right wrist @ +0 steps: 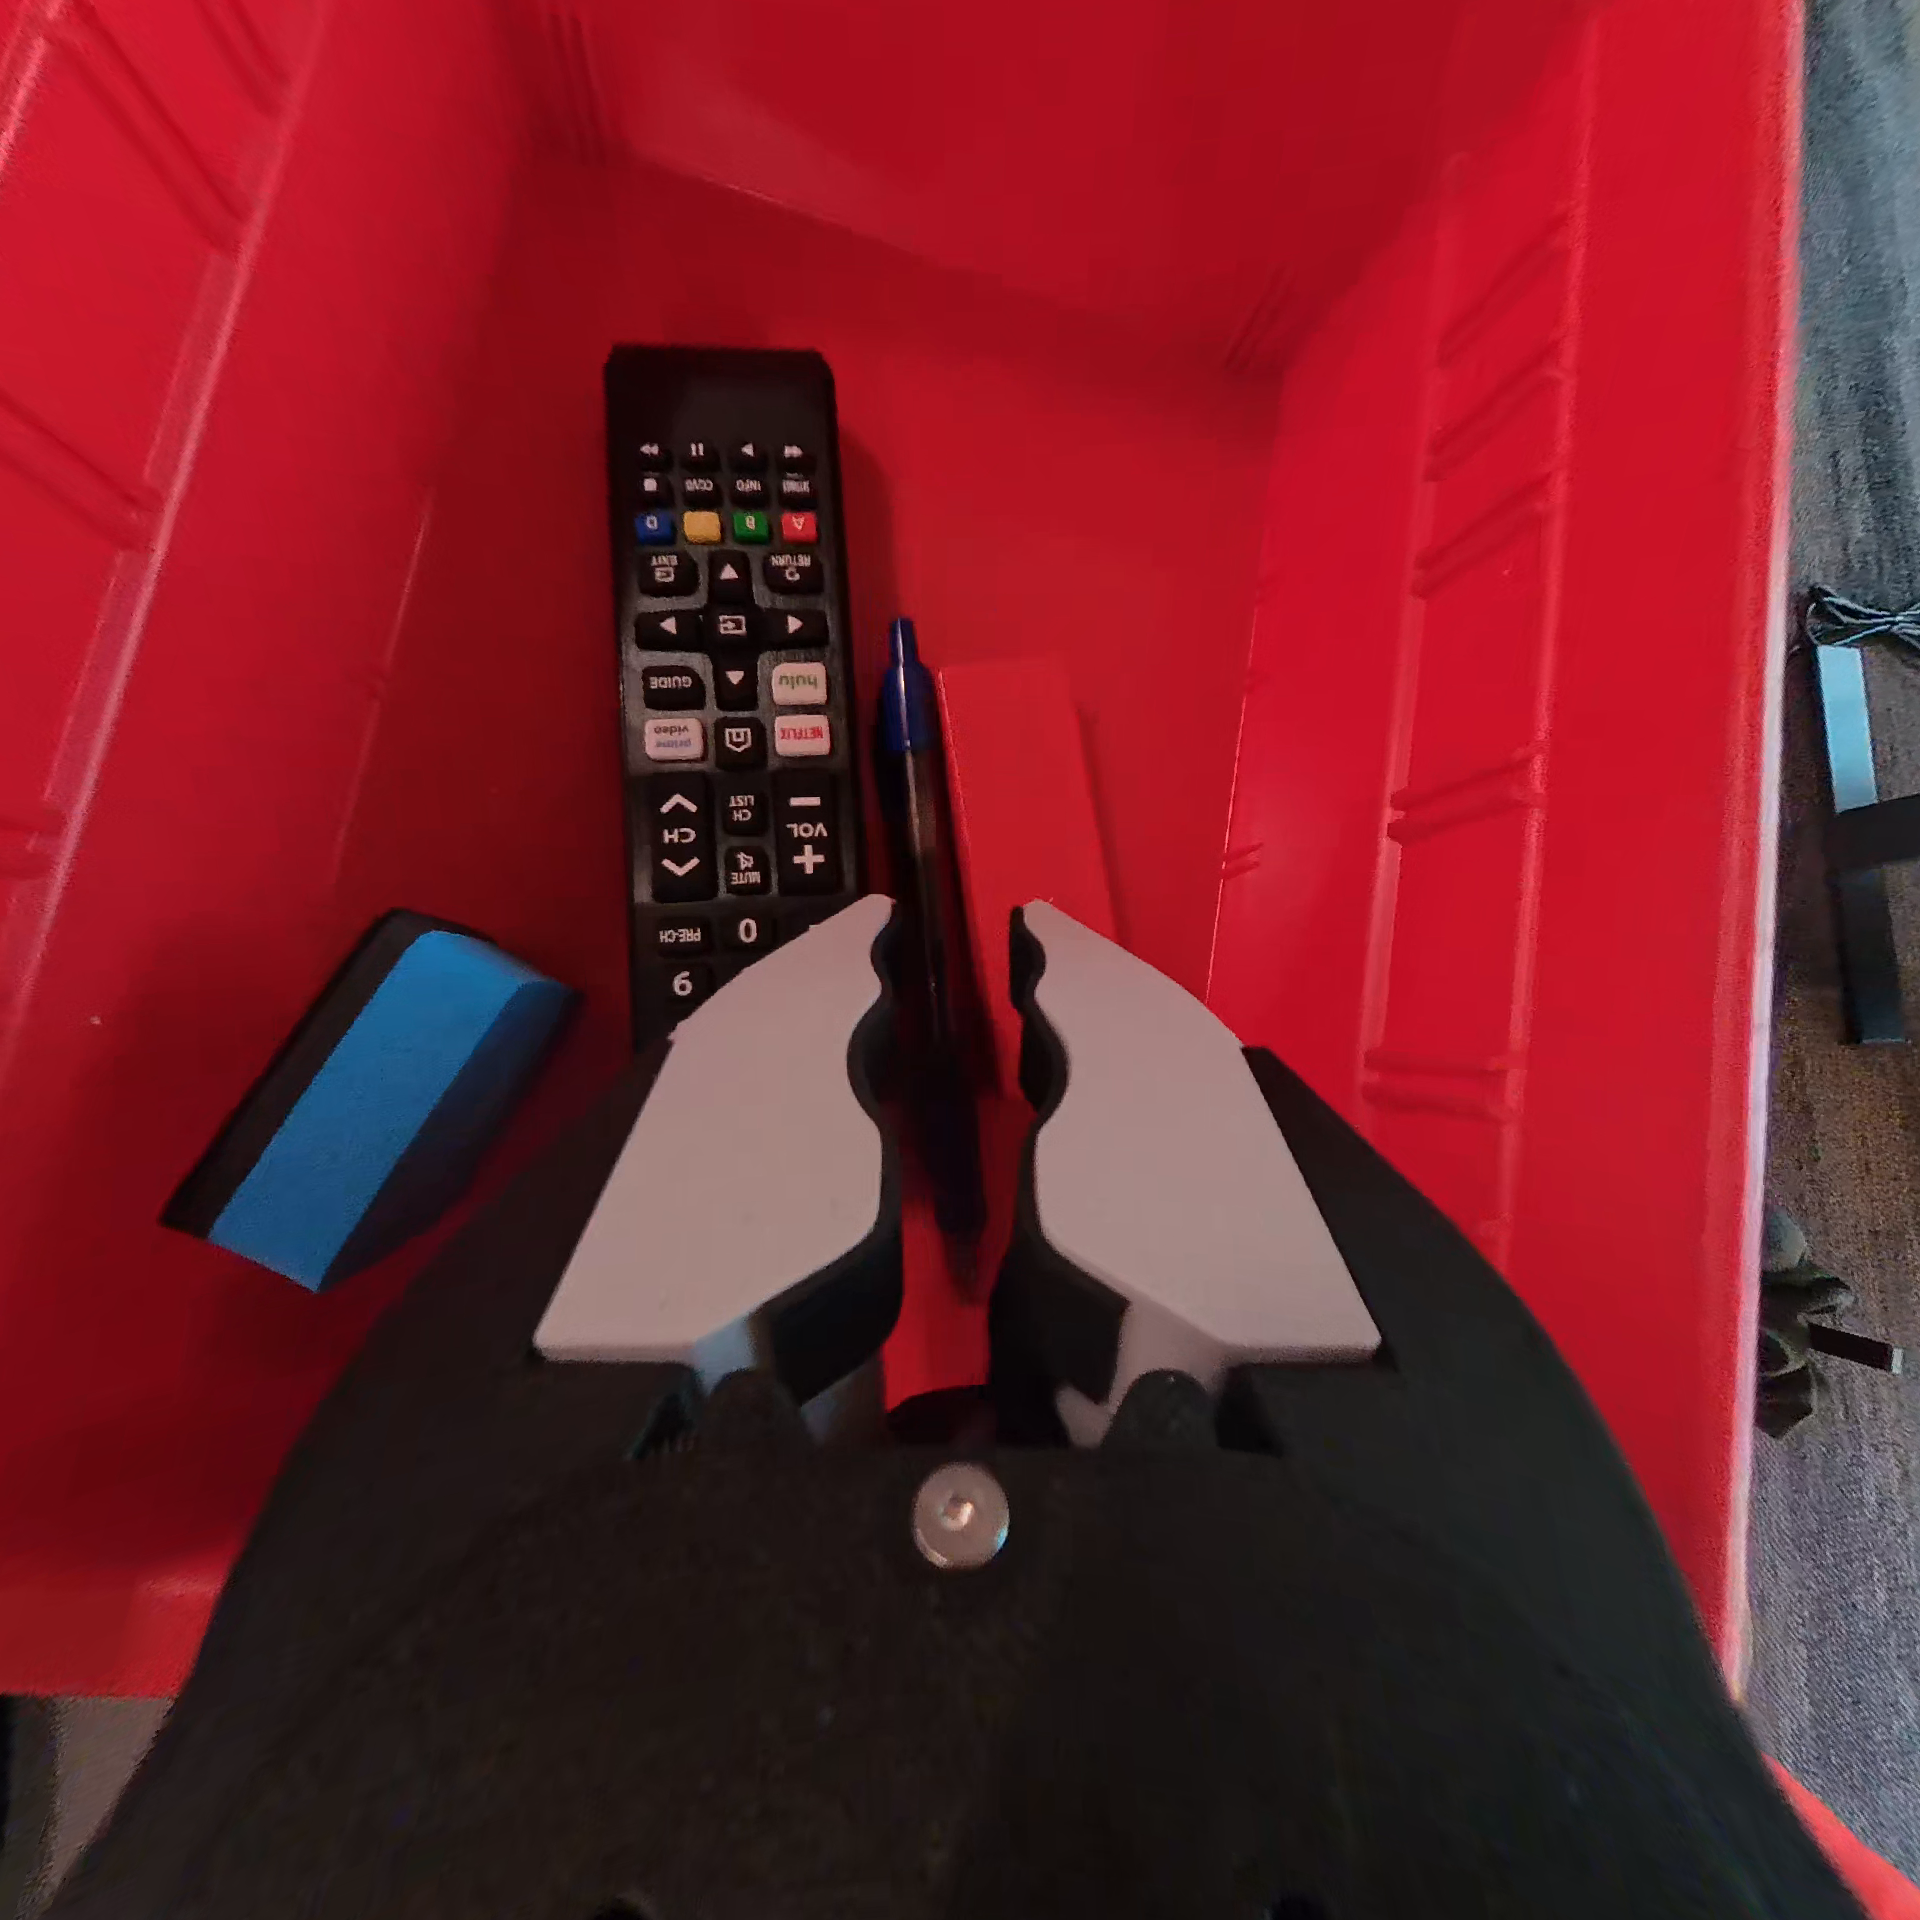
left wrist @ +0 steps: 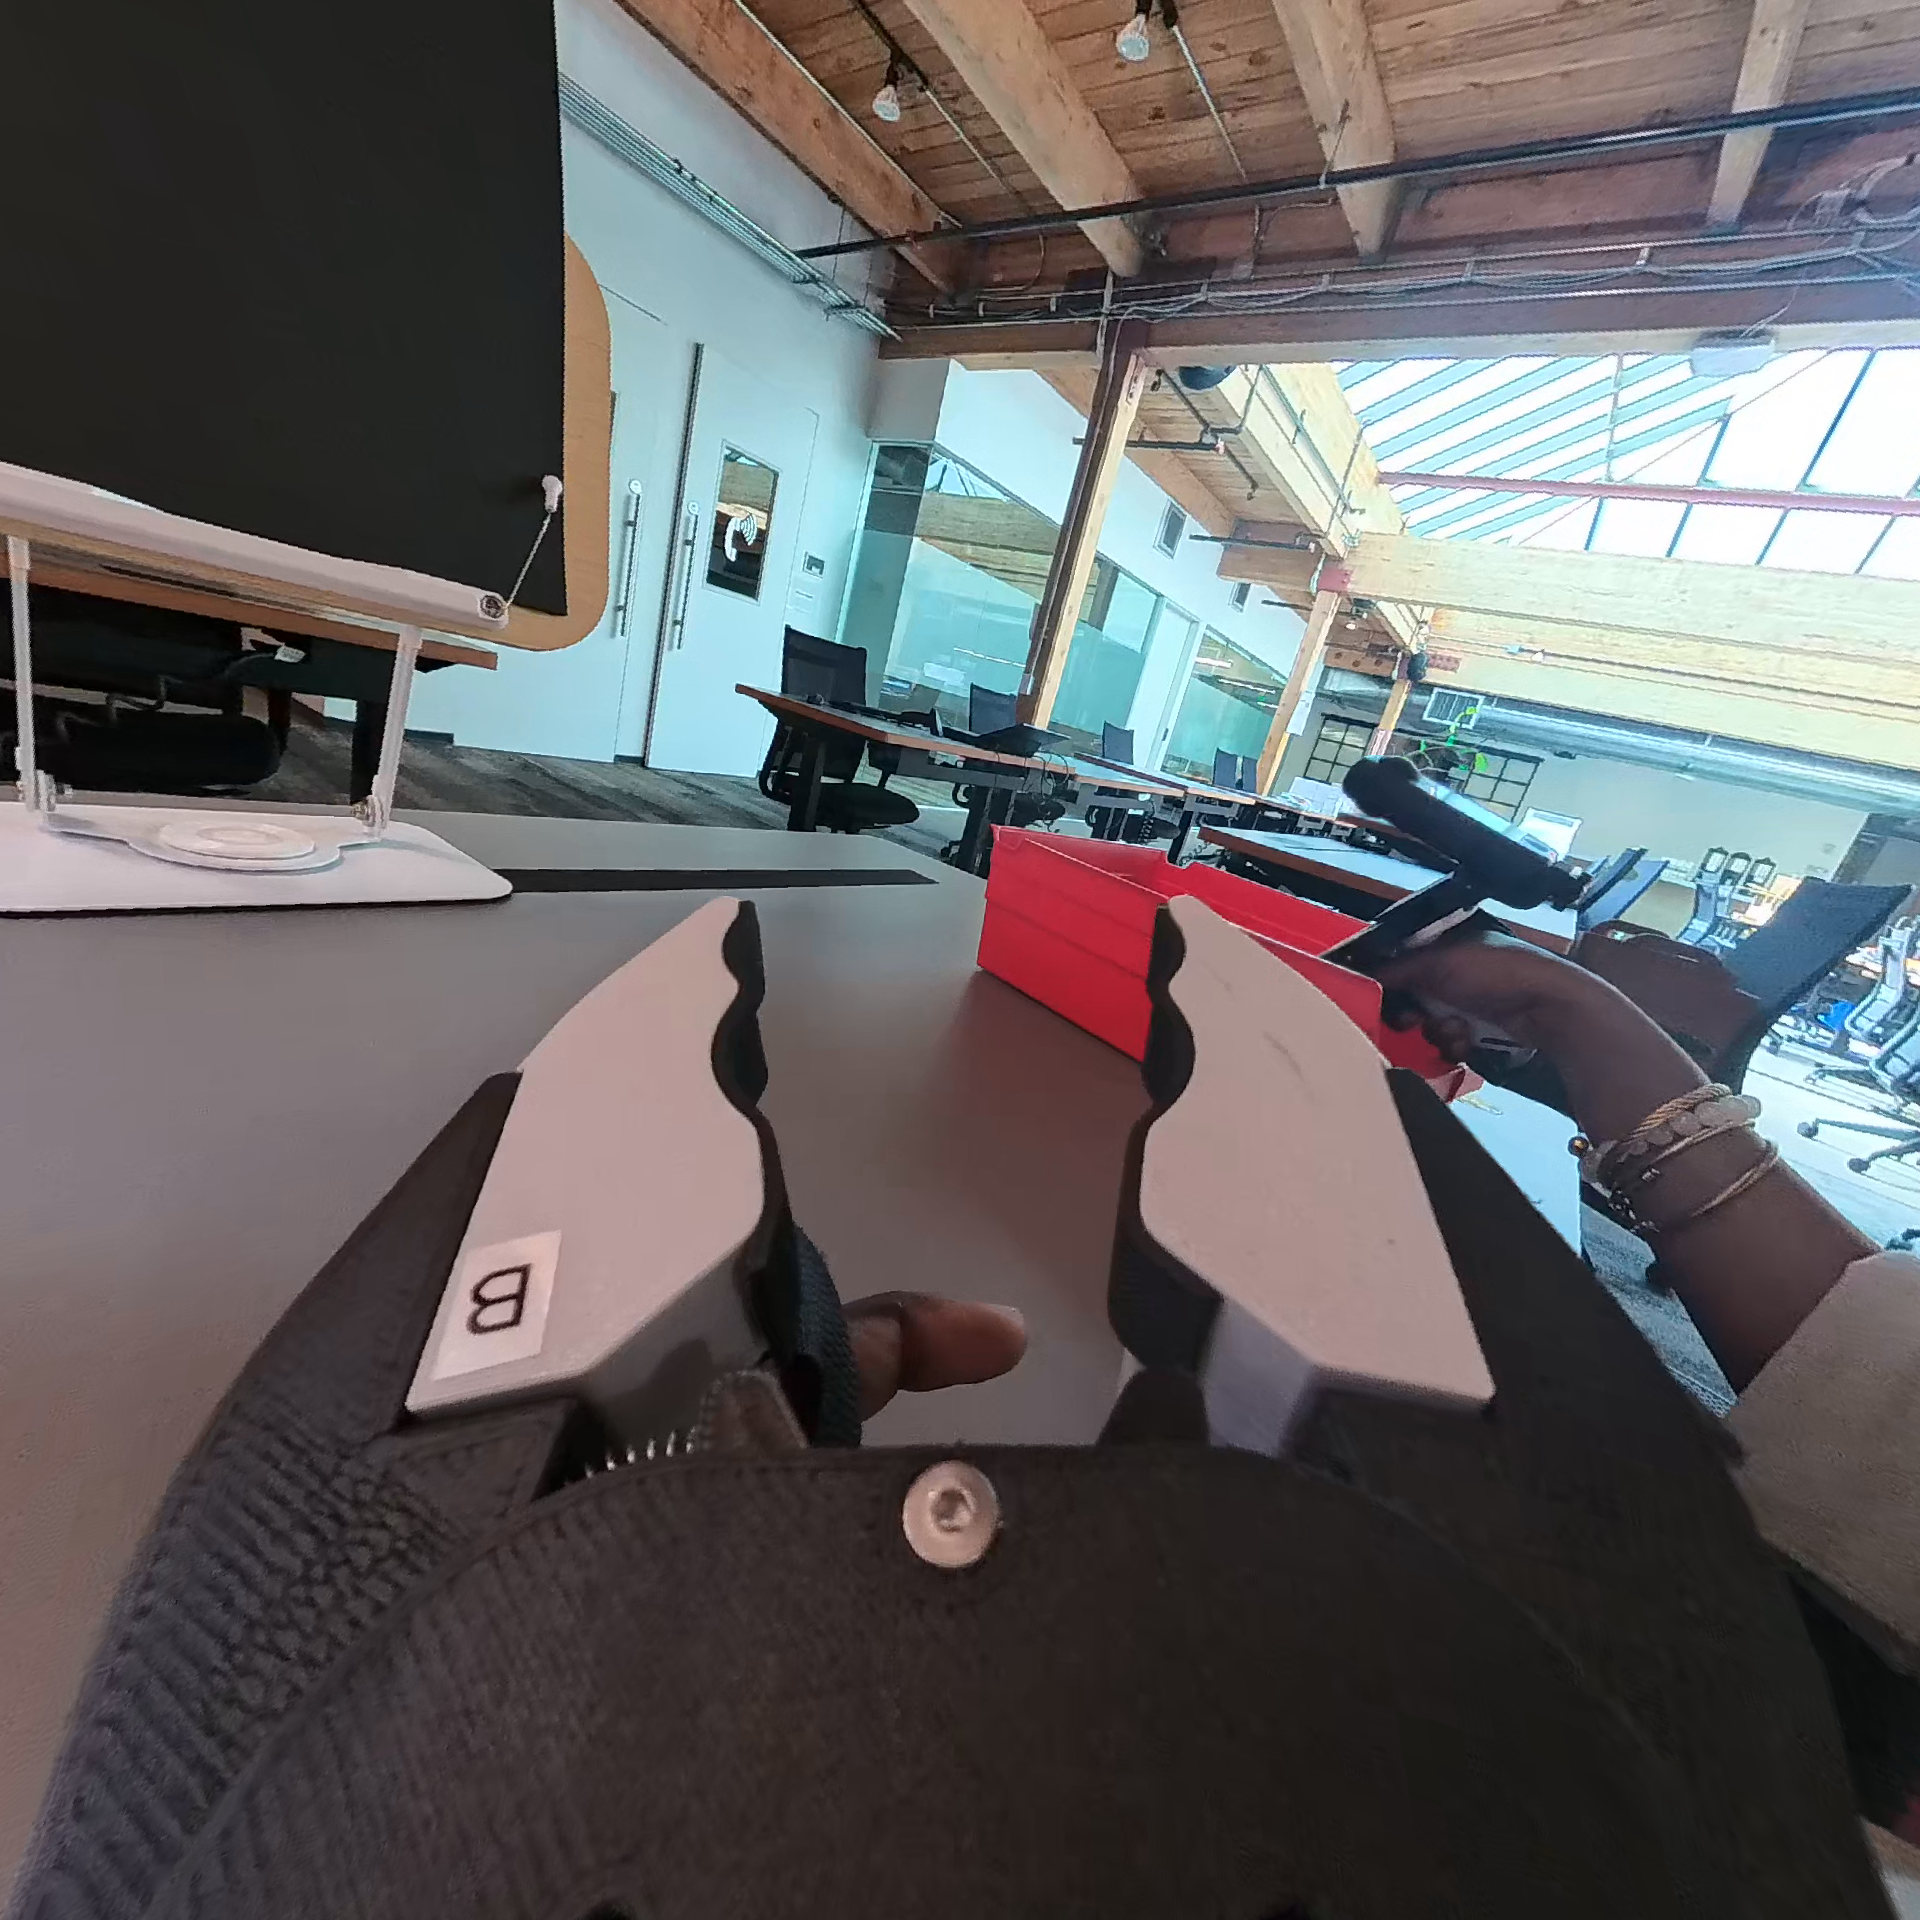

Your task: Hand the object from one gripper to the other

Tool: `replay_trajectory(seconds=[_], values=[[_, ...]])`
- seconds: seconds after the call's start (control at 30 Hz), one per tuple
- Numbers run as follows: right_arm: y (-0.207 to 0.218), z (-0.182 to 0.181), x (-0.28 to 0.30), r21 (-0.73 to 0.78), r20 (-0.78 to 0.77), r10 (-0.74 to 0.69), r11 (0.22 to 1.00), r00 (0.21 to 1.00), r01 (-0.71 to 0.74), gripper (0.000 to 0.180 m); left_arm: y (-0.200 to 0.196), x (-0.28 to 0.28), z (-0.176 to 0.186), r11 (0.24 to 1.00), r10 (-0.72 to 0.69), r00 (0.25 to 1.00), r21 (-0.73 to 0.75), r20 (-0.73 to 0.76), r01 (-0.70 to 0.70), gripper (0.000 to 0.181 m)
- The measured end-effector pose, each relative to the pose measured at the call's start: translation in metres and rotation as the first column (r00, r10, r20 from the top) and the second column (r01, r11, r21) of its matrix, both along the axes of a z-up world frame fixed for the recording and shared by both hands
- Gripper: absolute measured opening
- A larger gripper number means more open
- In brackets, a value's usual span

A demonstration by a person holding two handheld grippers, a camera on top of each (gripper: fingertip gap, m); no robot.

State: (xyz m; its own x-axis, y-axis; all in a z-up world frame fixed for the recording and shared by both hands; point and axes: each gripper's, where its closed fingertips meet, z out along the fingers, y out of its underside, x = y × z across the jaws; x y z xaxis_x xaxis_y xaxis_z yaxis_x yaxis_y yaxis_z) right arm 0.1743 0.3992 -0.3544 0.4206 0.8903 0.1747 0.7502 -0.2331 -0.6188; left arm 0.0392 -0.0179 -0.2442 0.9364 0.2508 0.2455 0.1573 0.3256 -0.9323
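The pen [right wrist: 921,914], dark with a blue cap, lies on the floor of the red bin [right wrist: 1351,436], running lengthwise into the gap between the fingers of the right gripper [right wrist: 951,912]. Those fingers are parted a little, one on each side of the pen; whether they touch it I cannot tell, and they are not closed on it. Just right of the pen, ahead of the right finger, lies a flat red block [right wrist: 1023,790], touching or nearly touching the pen. Just left of the pen, ahead of the left finger, a black remote control [right wrist: 732,665] lies face up, its near end hidden under that finger. Farther left, beside the left finger, a blue and black block [right wrist: 374,1101] lies at an angle, apart from the remote. In the left wrist view, the left gripper [left wrist: 951,914] hovers low over the dark surface [left wrist: 260,1039] with its fingers spread wide and nothing between them. The red bin [left wrist: 1070,935] stands on the surface just beyond the right finger, and a hand [left wrist: 1507,1008] with bracelets holds the other gripper's handle over the bin. Far to the left of the fingers a white stand [left wrist: 208,842] sits on the surface.
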Motion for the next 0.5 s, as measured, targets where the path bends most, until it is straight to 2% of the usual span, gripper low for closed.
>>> replay_trajectory(seconds=[0.03,0.13,0.2,0.3,0.33,0.4,0.5], values=[[0.0,0.003,-0.001,0.01,-0.018,-0.001,1.0,1.0,0.002,0.022,0.0,0.001,0.001,1.0,-0.005,1.0,0.002,-0.006,0.005,0.072],[-0.001,0.027,-0.008,0.057,-0.132,0.008,0.998,0.991,0.0,0.031,0.001,0.005,0.002,1.0,-0.019,0.999,0.008,-0.027,0.019,0.072],[-0.005,0.057,-0.014,0.115,-0.261,0.036,0.993,0.965,-0.006,0.038,0.002,0.008,0.003,1.0,-0.03,0.999,0.009,-0.041,0.03,0.072],[-0.022,0.114,-0.02,0.267,-0.49,0.168,0.963,0.856,-0.036,0.046,0.004,0.013,0.005,0.998,-0.053,0.997,0.013,-0.062,0.054,0.073],[-0.028,0.134,-0.019,0.34,-0.556,0.228,0.94,0.799,-0.031,0.054,0.004,0.014,0.005,0.998,-0.061,0.996,0.015,-0.068,0.062,0.075],[-0.039,0.166,-0.012,0.437,-0.633,0.309,0.899,0.71,-0.002,0.084,0.005,0.017,0.006,0.997,-0.077,0.994,0.018,-0.08,0.078,0.08],[-0.057,0.189,-0.004,0.416,-0.692,0.339,0.909,0.638,-0.031,0.127,0.006,0.02,0.007,0.997,-0.081,0.991,0.009,-0.105,0.083,0.097]])
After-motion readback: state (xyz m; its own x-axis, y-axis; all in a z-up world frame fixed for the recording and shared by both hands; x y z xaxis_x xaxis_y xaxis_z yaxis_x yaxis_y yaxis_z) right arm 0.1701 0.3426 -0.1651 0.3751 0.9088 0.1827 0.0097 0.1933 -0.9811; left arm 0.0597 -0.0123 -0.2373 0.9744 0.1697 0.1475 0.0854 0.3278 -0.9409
